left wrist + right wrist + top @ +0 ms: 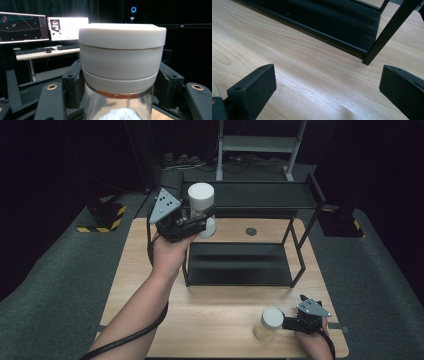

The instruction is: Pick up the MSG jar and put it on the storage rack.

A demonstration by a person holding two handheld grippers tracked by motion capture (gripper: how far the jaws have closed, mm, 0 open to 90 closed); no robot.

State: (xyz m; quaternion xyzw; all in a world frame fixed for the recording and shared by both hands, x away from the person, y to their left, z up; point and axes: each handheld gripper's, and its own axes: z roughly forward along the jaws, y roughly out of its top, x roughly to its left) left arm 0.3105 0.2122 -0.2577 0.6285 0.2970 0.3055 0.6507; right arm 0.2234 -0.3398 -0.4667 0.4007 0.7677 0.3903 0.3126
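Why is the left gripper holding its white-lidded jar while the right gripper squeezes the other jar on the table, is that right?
Not quite. The left gripper does hold its jar, but the right gripper is open with nothing between its jaws, as the right gripper view shows. The other jar stands beside it on the table.

Held jar's [122, 75] base cut off below.

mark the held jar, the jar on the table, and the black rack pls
Held jar [200, 196]: high view, on its white lid, clamped in the left tool.
Jar on the table [270, 319]: high view, on its white lid, beside the right tool.
Black rack [240, 265]: high view, on its lower shelf.
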